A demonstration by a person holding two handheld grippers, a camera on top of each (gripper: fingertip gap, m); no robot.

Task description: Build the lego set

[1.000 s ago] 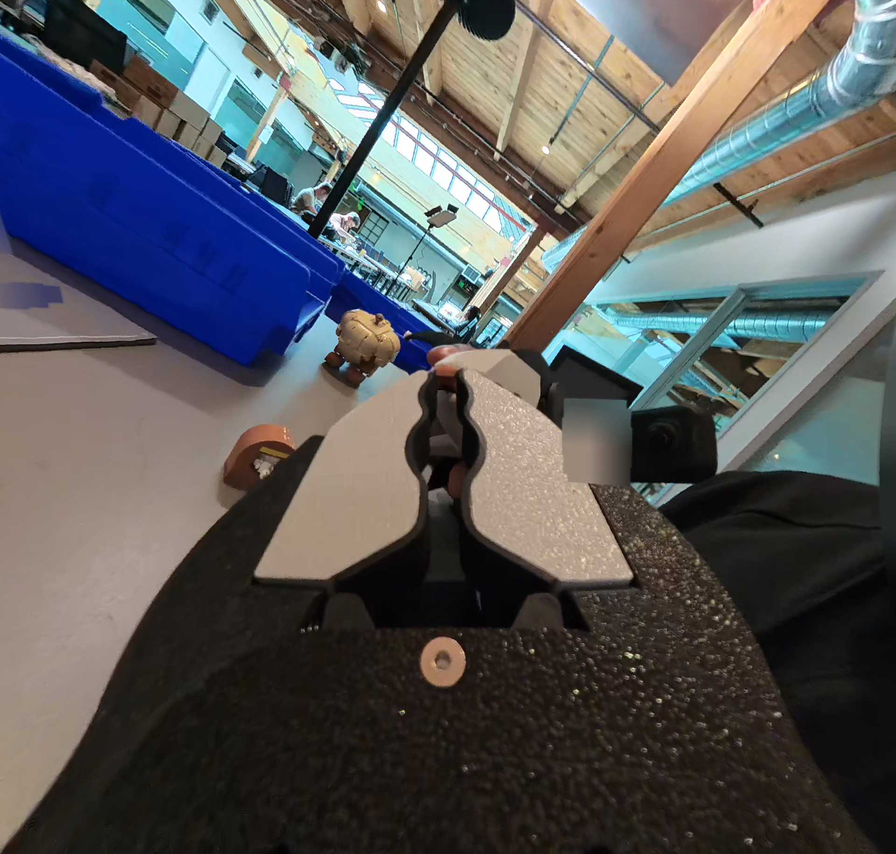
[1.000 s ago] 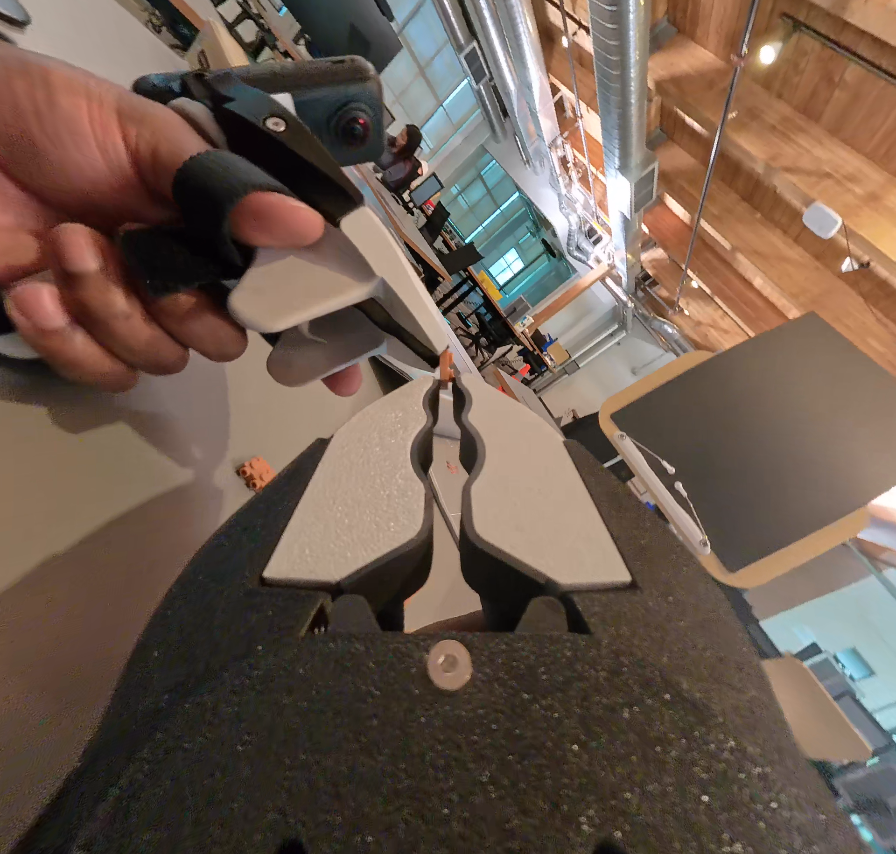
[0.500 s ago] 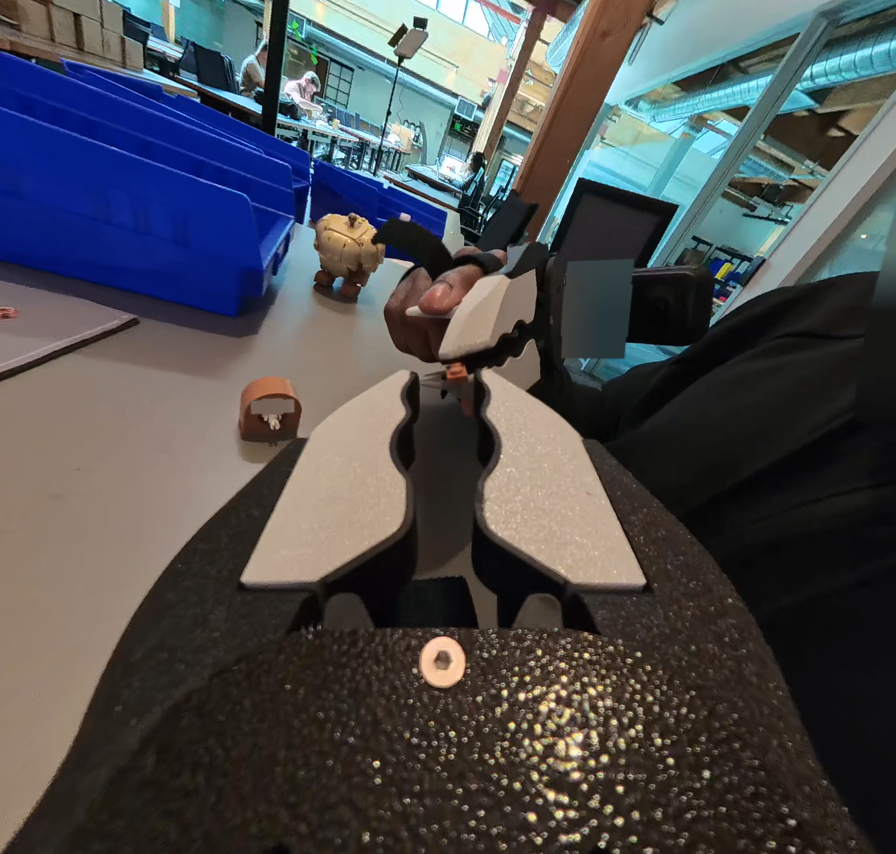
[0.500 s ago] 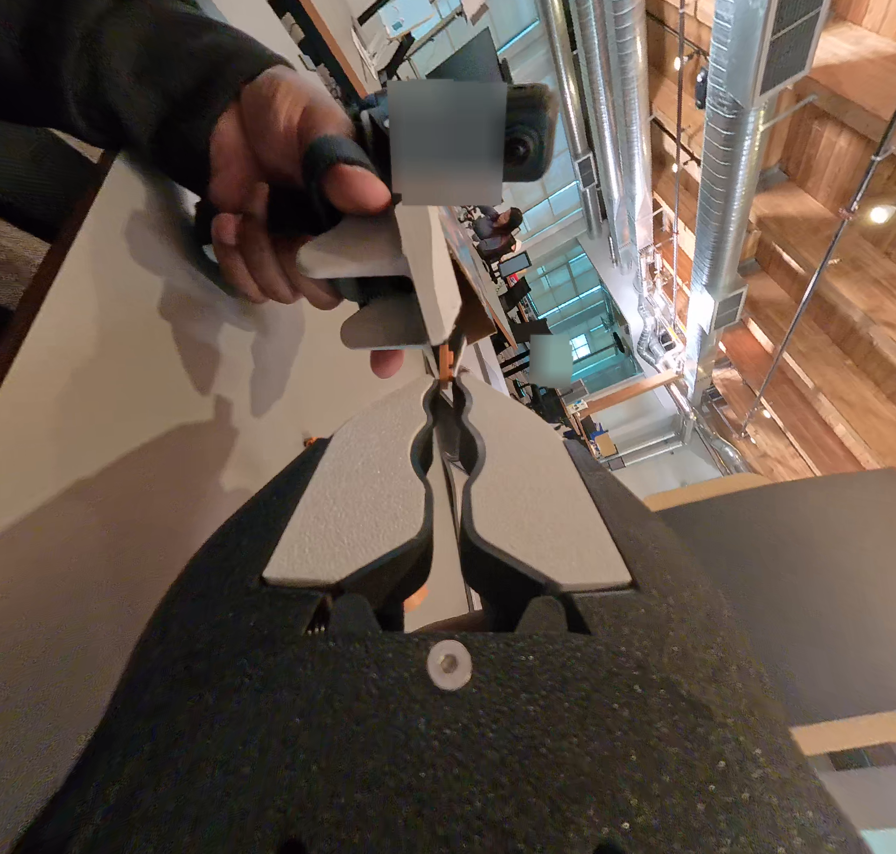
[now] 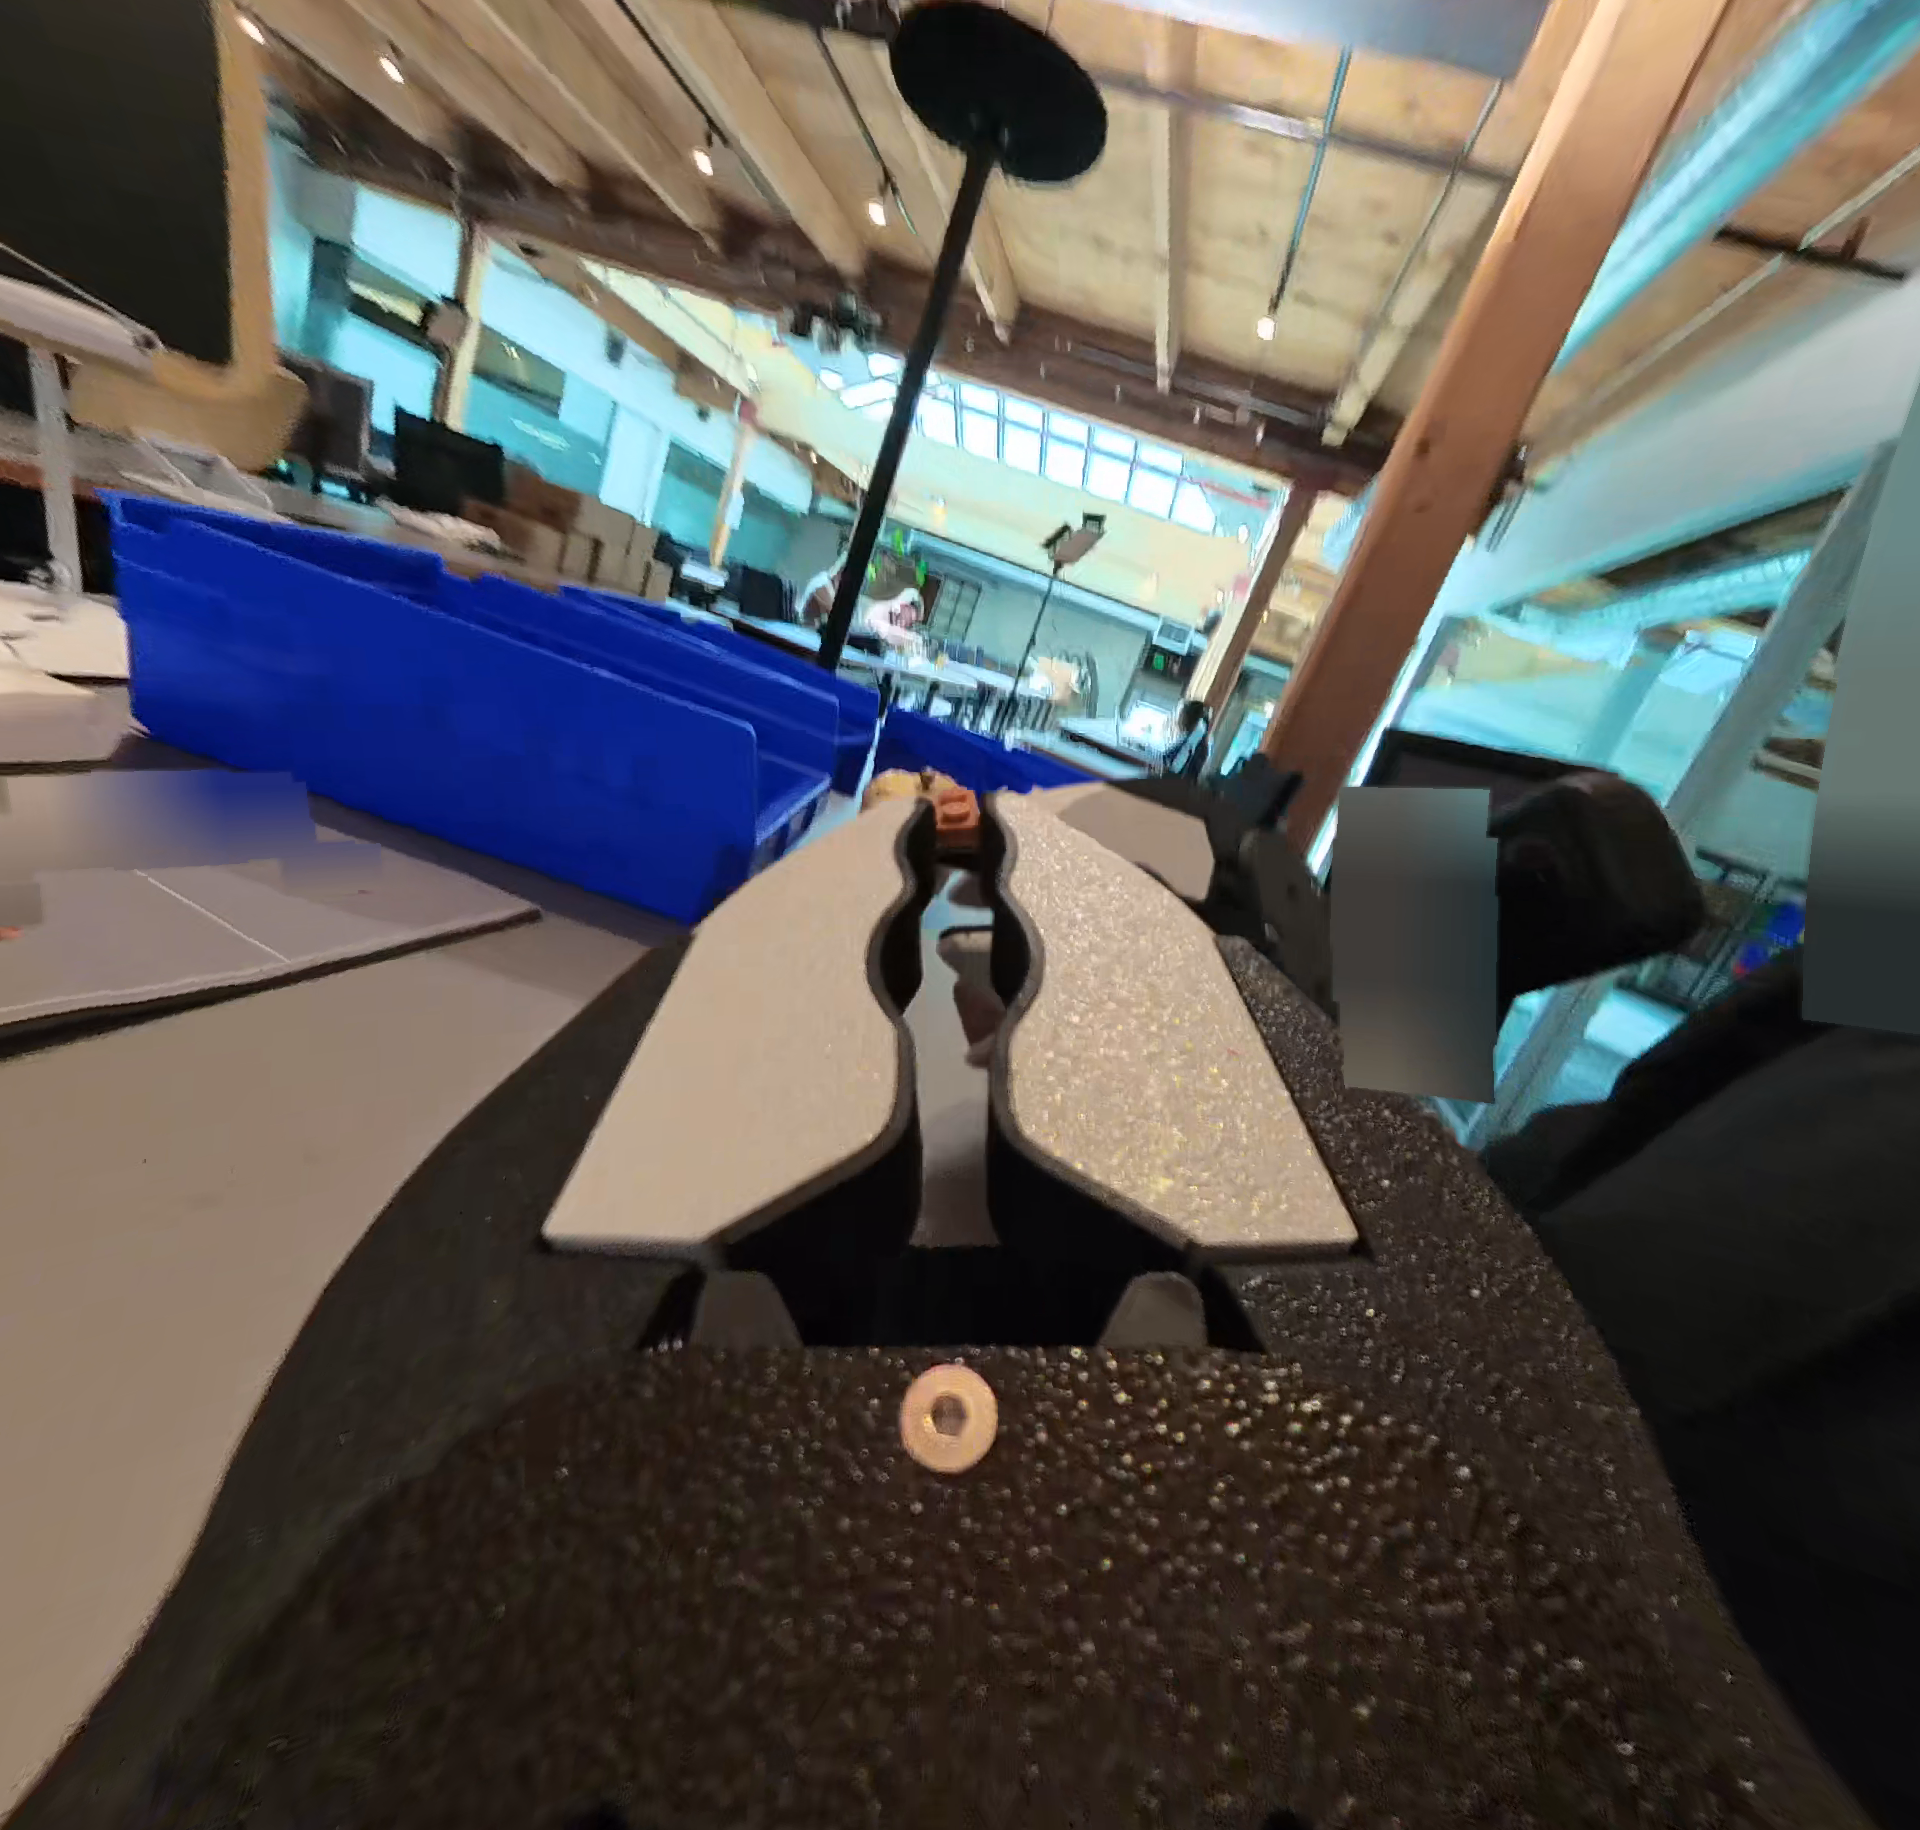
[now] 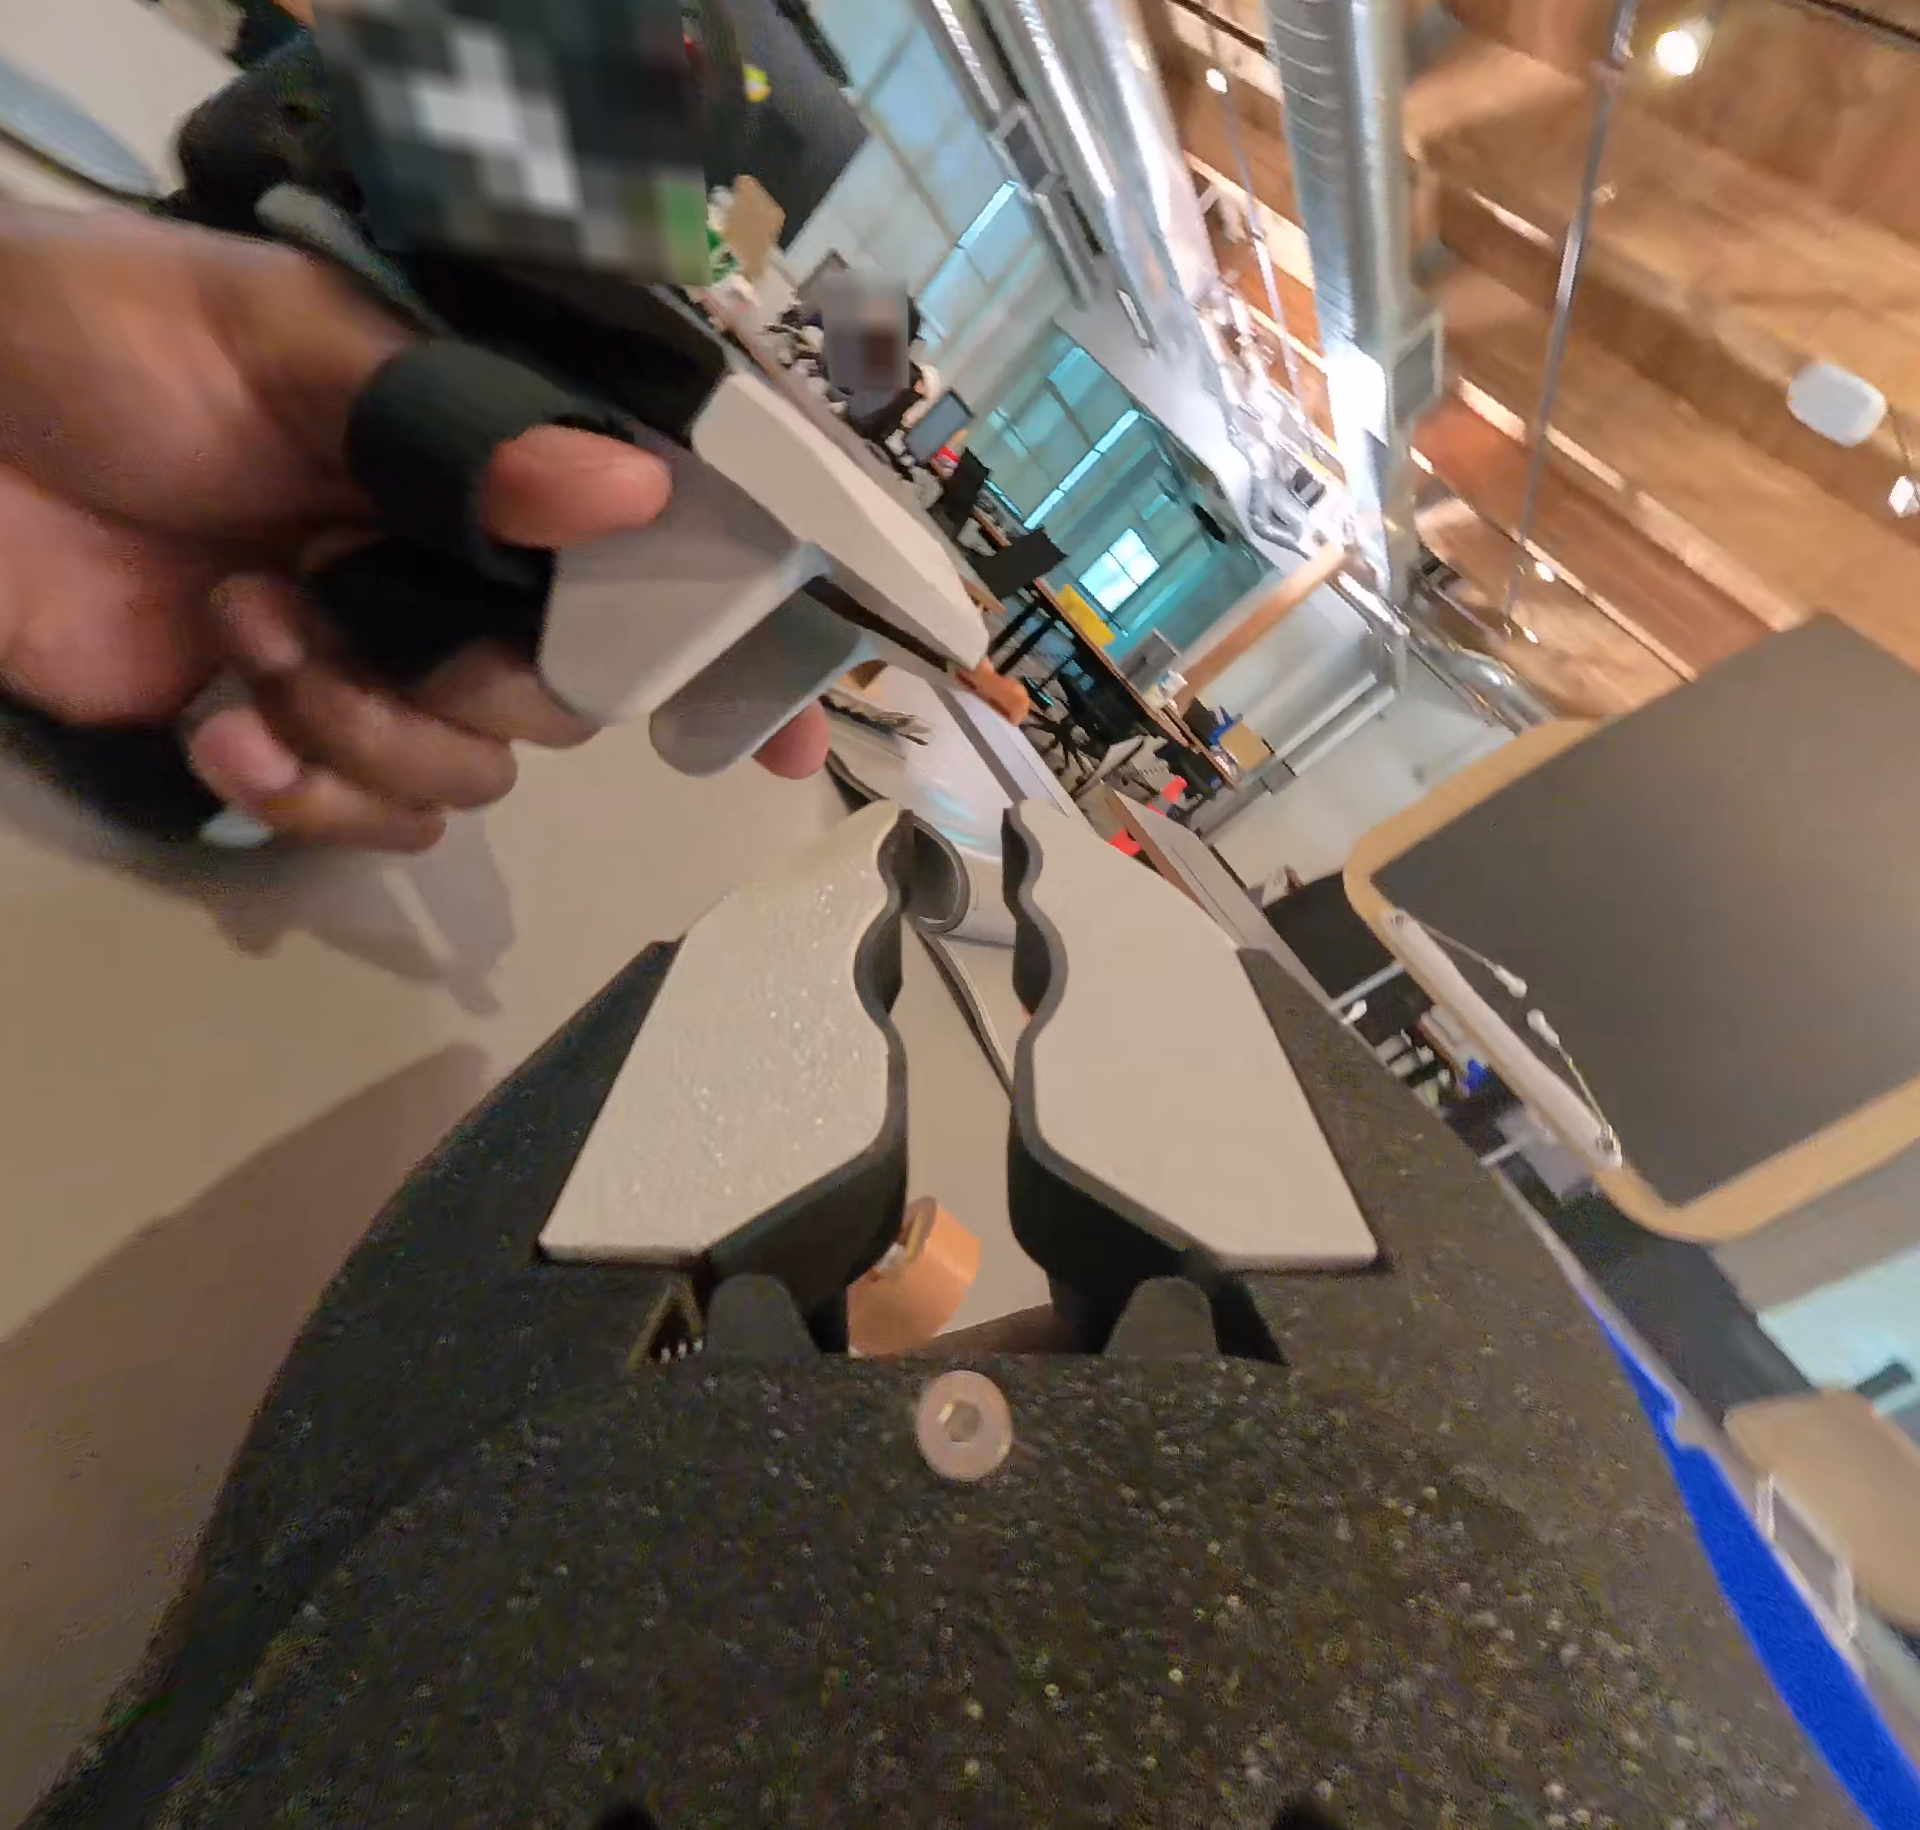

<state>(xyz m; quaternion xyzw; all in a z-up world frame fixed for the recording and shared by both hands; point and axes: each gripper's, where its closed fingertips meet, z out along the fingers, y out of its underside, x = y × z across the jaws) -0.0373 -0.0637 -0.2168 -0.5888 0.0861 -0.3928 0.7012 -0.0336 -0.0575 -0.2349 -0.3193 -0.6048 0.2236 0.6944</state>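
Note:
In the left wrist view my left gripper [image 5: 954, 830] is shut on a small orange-brown lego piece [image 5: 956, 816], pinched at the very fingertips and held above the table. The right wrist view shows the same: the left gripper [image 6: 961, 653], held by a hand [image 6: 208, 492], has the orange piece [image 6: 1000, 687] sticking out of its tips. My right gripper [image 6: 956, 840] is open with nothing between its fingers, just below and in front of the left one. One of its grey fingers [image 5: 1127, 824] shows beside the left fingertips.
Blue bins [image 5: 468, 700] stand along the back of the grey table, with a grey mat [image 5: 208, 907] at the left. A tan lego figure [image 5: 896, 788] peeks out behind the left fingertips. A brown rounded piece [image 6: 914, 1271] lies on the table under my right gripper.
The right gripper held the orange piece; the left opened, closed on it, and the right let go and opened. The piece has passed from right to left.

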